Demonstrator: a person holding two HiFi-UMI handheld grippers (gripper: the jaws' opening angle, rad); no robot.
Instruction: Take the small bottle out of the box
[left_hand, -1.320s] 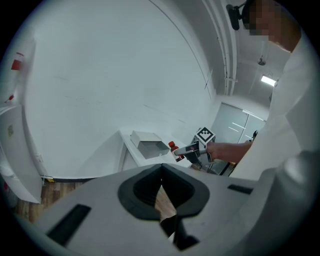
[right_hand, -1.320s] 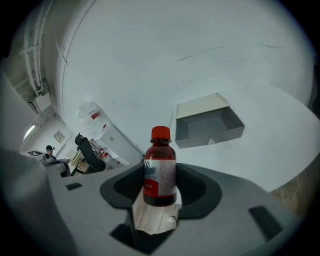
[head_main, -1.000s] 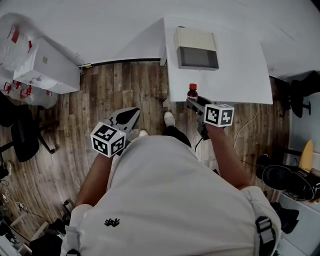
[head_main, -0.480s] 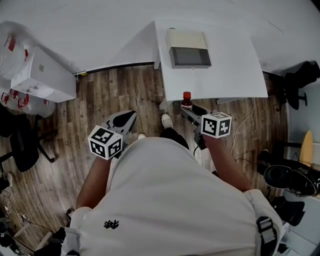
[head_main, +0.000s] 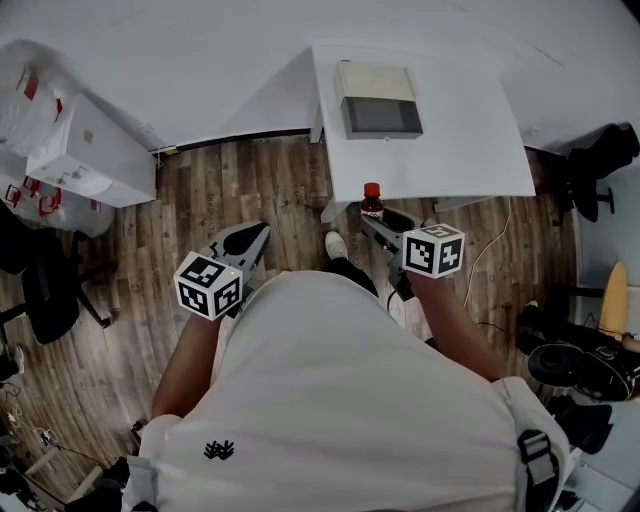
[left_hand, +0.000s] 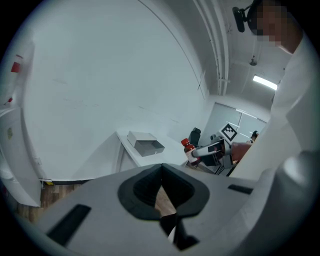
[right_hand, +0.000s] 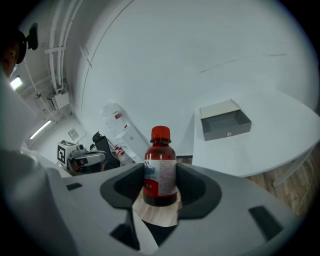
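A small bottle (right_hand: 160, 167) with dark red contents, a red cap and a white label stands upright between the jaws of my right gripper (right_hand: 160, 186), which is shut on it. In the head view the bottle (head_main: 372, 200) hangs just off the front edge of the white table (head_main: 470, 150), held by the right gripper (head_main: 380, 216). The box (head_main: 378, 100), cream on top with an open grey inside, sits at the table's back, also in the right gripper view (right_hand: 225, 120). My left gripper (head_main: 246, 238) hangs over the wooden floor, shut and empty (left_hand: 161, 170).
A white cabinet (head_main: 85, 140) with plastic bags stands at the left wall. A black office chair (head_main: 40, 270) is at the far left, another dark chair (head_main: 600, 165) at the right. A cable (head_main: 490, 250) trails on the floor beside the table.
My right gripper has carried the bottle a little up and back from over the table's edge towards the person. The left gripper has stayed where it was.
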